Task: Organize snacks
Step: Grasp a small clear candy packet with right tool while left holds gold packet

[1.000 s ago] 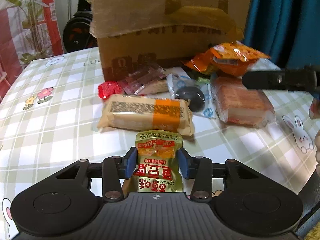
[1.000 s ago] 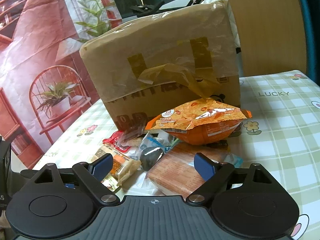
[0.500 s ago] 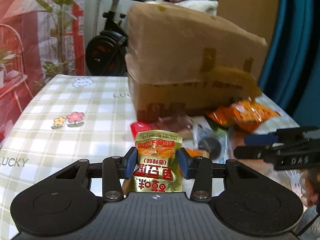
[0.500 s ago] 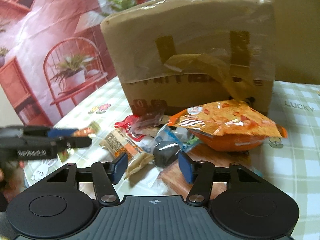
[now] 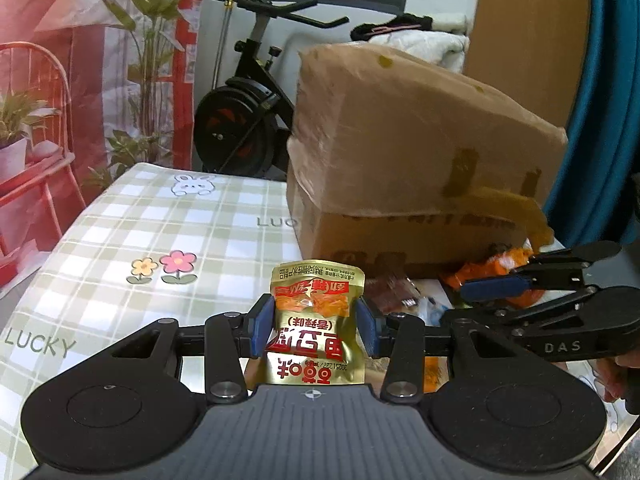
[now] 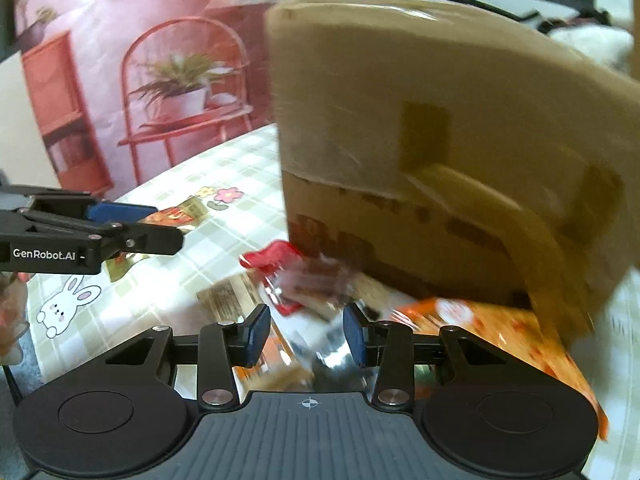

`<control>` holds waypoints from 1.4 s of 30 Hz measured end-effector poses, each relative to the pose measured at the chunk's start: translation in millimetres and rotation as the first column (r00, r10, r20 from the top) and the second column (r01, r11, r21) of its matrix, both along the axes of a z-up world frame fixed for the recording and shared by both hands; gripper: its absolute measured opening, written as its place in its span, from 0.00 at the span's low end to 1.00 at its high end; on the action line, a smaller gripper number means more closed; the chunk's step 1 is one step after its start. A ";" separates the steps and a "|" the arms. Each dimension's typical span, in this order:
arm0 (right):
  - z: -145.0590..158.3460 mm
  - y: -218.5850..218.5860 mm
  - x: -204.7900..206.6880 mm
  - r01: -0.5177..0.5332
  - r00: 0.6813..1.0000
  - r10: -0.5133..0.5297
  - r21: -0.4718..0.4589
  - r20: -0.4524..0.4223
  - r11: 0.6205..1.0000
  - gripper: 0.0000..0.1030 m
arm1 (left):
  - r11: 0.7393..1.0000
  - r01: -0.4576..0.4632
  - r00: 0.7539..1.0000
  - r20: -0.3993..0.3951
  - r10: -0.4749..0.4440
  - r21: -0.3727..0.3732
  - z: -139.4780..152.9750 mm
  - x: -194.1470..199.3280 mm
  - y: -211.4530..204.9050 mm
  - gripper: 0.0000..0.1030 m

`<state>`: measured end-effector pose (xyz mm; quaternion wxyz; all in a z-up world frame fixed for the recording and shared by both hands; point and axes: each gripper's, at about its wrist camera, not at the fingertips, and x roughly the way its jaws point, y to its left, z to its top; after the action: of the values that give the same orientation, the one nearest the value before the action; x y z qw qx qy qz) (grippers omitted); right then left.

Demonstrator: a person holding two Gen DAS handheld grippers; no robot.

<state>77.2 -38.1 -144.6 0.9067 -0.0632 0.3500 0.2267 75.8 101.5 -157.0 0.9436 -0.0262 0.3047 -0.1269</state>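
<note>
Gold snack pouch upside-down, snack pile blurred

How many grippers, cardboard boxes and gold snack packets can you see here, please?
Grippers: 2 (left gripper holds the gold packet; right gripper jaws are closing with nothing pressed between them)
Cardboard boxes: 1
Gold snack packets: 1
Total: 4

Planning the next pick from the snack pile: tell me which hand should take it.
Right. The right tongs are closing just above the snack pile by the cardboard box, nothing gripped; the left tongs are shut on the gold packet.
</note>
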 end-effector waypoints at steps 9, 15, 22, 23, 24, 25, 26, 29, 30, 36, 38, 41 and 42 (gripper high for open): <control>-11.5 19.9 50.3 0.061 0.998 -0.062 -0.054 -0.015 0.997 0.41 | 0.999 -0.034 0.999 0.019 0.034 -0.040 3.0 12.9 14.2 0.45; -10.2 40.3 58.3 -0.080 0.997 0.081 -0.134 -0.002 0.988 0.44 | 0.997 -0.042 0.999 0.006 0.043 -0.062 -2.1 14.1 20.7 0.45; -18.5 34.2 86.3 -0.101 0.989 0.093 -0.063 -0.115 0.993 0.45 | 0.997 -0.047 0.999 0.001 0.047 -0.068 -2.2 15.3 22.5 0.45; -20.9 31.4 90.0 -0.081 0.987 0.073 -0.052 -0.144 0.995 0.45 | 0.996 -0.048 0.999 0.000 0.048 -0.069 -2.2 15.0 23.4 0.45; -22.0 27.7 91.2 -0.060 0.985 0.053 -0.040 -0.164 0.997 0.45 | 0.996 -0.050 0.999 0.000 0.050 -0.069 -2.0 15.3 23.5 0.45; -22.4 23.1 90.8 -0.038 0.983 0.034 -0.019 -0.179 0.999 0.46 | 0.996 -0.052 0.999 0.000 0.053 -0.070 -1.8 15.4 23.5 0.45; -22.2 18.9 89.3 -0.020 0.981 0.019 0.001 -0.192 1.000 0.47 | 0.996 -0.052 0.999 0.001 0.053 -0.071 -1.7 15.1 23.8 0.45; -23.5 7.6 81.0 0.011 0.974 -0.003 0.033 -0.228 0.999 0.47 | 0.996 -0.050 0.999 -0.001 0.051 -0.069 -2.7 15.7 24.1 0.45; -23.6 4.5 77.5 0.012 0.972 -0.003 0.041 -0.234 0.999 0.47 | 0.996 -0.048 0.999 -0.001 0.048 -0.069 -2.9 15.5 23.2 0.46; -23.7 -4.9 62.0 0.020 0.966 -0.010 0.038 -0.259 0.999 0.47 | 0.997 -0.027 1.000 -0.003 0.027 -0.068 -3.5 12.9 18.7 0.46; -21.8 -3.9 59.8 0.027 0.960 -0.016 0.036 -0.280 0.999 0.47 | 0.998 -0.022 1.000 -0.002 0.022 -0.066 -3.2 11.2 18.4 0.46; -17.3 2.0 58.0 0.007 0.952 0.000 0.021 -0.305 1.000 0.47 | 0.998 -0.021 1.000 -0.001 0.021 -0.066 -2.7 9.4 19.4 0.46; -13.7 5.8 54.8 -0.010 0.958 0.010 0.002 -0.286 1.000 0.47 | 0.998 -0.021 1.000 -0.001 0.021 -0.065 -2.4 9.2 20.3 0.46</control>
<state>132.0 -32.4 -158.4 0.8455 -0.0314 0.4768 0.2382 84.9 121.9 -159.5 0.9435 -0.0603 0.3000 -0.1269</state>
